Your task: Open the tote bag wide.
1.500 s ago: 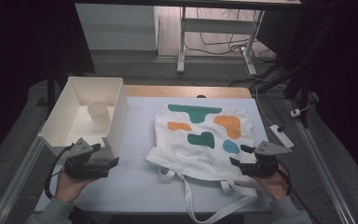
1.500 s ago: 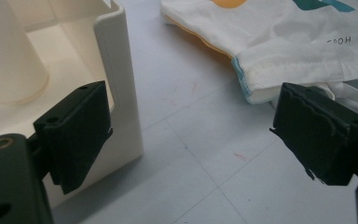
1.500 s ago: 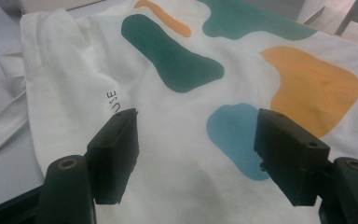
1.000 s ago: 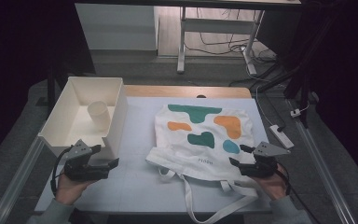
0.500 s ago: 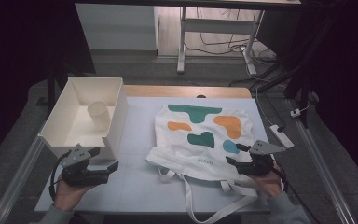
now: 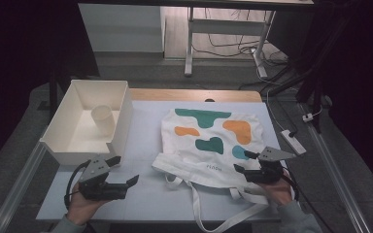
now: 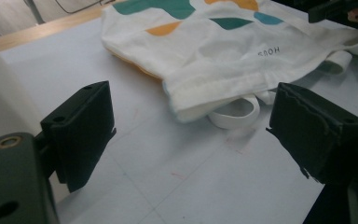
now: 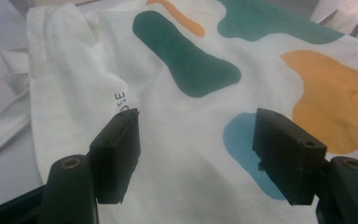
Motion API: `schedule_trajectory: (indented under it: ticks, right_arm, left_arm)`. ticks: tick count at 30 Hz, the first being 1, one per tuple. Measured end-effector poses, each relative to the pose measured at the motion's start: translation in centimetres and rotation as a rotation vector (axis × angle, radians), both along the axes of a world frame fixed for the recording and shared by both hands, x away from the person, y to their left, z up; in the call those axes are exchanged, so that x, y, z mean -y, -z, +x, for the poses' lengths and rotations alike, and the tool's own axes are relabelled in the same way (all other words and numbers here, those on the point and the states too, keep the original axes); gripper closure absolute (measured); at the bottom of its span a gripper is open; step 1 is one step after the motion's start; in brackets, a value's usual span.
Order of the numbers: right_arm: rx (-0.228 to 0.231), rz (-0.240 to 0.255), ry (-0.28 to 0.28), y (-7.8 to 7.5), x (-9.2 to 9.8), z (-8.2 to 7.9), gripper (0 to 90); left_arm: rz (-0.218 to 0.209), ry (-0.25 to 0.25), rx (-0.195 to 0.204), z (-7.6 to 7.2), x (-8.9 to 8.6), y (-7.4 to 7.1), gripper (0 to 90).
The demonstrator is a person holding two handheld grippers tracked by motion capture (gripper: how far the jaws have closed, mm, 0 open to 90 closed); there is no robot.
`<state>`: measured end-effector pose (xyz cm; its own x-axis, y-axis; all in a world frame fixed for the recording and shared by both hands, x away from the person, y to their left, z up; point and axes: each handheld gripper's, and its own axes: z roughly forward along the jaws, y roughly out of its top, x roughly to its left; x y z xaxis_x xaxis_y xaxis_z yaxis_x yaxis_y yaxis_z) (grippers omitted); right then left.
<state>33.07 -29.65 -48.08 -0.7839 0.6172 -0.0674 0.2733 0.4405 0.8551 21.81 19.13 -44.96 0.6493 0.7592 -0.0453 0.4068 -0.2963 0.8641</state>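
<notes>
The long white fabric straps (image 6: 209,213) of the white cloth tote bag with teal, orange and blue blotches (image 6: 209,141) run off the bottom edge in the high view. The small grey lettering (image 6: 212,166) near the bag's opening is too small to read there. The right tool (image 6: 246,162) covers part of the bag's near right corner.

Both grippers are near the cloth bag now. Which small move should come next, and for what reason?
Probably bring the left gripper forward to the bag's near corner. Its jaws stand open over bare table, short of the folded hem, while the right gripper already hovers open over the bag's other side.
</notes>
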Motion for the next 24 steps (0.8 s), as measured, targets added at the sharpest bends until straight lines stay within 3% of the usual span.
schedule_trajectory:
  ticks: [8, 24]
  right_arm:
    - [-0.01, 0.013, 0.002, 0.1, 0.1, -0.1, 32.3]
    - [-0.019, -0.001, 0.002, 0.4, -0.3, -0.2, 32.5]
  left_arm:
    - [0.042, 0.068, -0.037, 1.2, 2.6, 1.2, 14.2]
    - [0.088, 0.148, -0.056, 4.9, 6.3, 1.9, 15.3]
